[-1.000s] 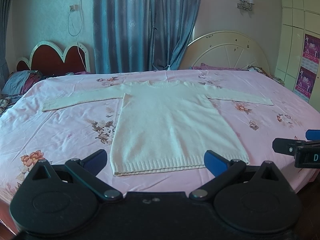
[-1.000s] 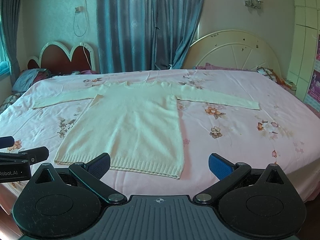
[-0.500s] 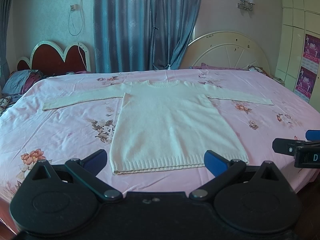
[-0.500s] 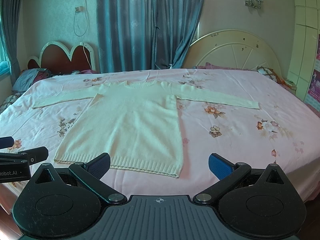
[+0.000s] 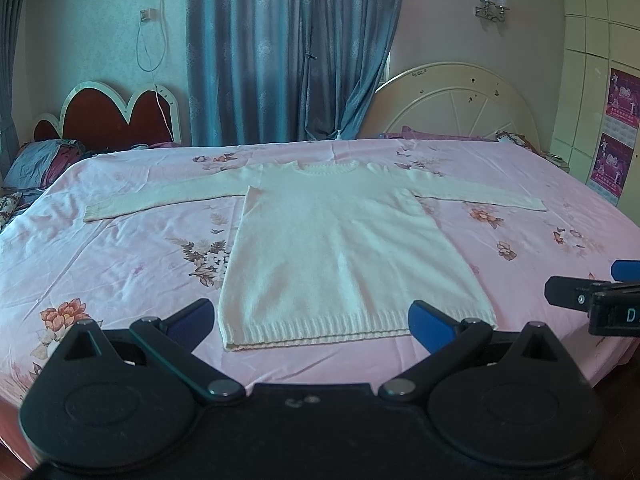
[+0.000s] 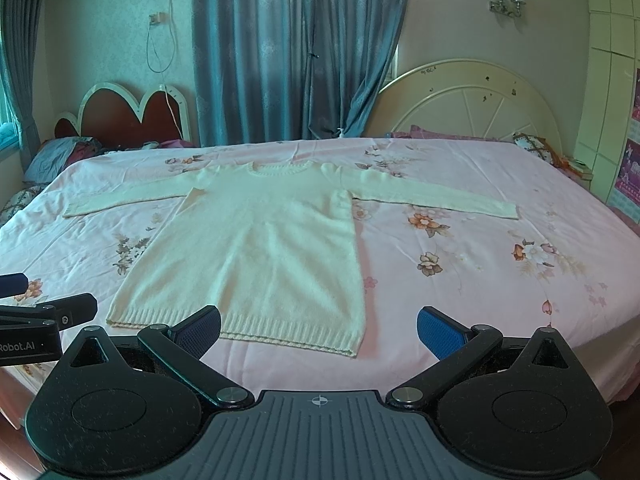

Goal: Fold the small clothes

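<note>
A cream knitted sweater [image 5: 336, 248] lies flat on the pink floral bed sheet [image 5: 120, 256], neck toward the far side, both sleeves spread sideways, ribbed hem nearest me. It also shows in the right wrist view [image 6: 260, 248]. My left gripper [image 5: 310, 320] is open and empty, just short of the hem. My right gripper [image 6: 318, 326] is open and empty, in front of the hem's right corner. The right gripper's side shows at the right edge of the left wrist view [image 5: 592, 300], and the left gripper's side at the left edge of the right wrist view [image 6: 44, 312].
A red heart-shaped headboard [image 5: 108, 120] and pillows [image 5: 44, 160] stand at the far left, a cream round headboard [image 5: 456, 108] at the far right. Blue curtains [image 5: 288, 52] hang behind. A wardrobe [image 5: 600, 80] is at the right. The bed's near edge runs just below the grippers.
</note>
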A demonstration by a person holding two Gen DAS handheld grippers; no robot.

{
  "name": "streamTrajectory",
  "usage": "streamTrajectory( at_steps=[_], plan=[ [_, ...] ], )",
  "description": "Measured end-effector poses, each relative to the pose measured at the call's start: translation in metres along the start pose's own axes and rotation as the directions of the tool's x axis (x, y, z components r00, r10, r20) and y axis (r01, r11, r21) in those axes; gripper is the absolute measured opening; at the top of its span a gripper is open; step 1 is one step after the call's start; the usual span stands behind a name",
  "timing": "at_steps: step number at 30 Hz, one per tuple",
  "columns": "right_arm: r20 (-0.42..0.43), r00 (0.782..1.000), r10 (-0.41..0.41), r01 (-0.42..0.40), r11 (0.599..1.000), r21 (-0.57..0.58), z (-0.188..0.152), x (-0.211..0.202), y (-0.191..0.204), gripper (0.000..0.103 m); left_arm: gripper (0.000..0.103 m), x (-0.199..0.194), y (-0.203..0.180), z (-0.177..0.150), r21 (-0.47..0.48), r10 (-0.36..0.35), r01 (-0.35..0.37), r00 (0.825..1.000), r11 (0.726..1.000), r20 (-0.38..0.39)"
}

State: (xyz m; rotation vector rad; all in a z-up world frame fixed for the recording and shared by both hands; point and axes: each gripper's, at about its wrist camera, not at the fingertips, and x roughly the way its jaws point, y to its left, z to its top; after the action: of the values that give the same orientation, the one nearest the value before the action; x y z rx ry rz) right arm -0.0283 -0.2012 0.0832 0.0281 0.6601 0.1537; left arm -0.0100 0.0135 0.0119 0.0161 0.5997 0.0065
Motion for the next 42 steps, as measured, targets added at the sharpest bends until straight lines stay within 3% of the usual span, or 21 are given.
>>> streamTrajectory(
  at_steps=[26,33,42],
  plan=[
    [0.0,1.0,-0.01,0.01,1.0,0.02,0.004,0.014,-0.014,0.103,0.103,0.012,0.005,0.003,-0.003,0.016,-0.016,1.0,1.0,-0.01],
    [0.001,0.999,-0.052,0.051,0.997,0.055,0.021,0.049,-0.027,0.103,0.103,0.058,0.015,0.02,-0.016,0.0,0.0,1.0,1.0,-0.028],
    [-0.01,0.99,-0.143,0.144,0.985,0.091,0.068,0.13,-0.044,0.103,0.103,0.146,0.026,0.065,-0.005,-0.054,0.054,0.998,0.999,-0.035]
  ],
)
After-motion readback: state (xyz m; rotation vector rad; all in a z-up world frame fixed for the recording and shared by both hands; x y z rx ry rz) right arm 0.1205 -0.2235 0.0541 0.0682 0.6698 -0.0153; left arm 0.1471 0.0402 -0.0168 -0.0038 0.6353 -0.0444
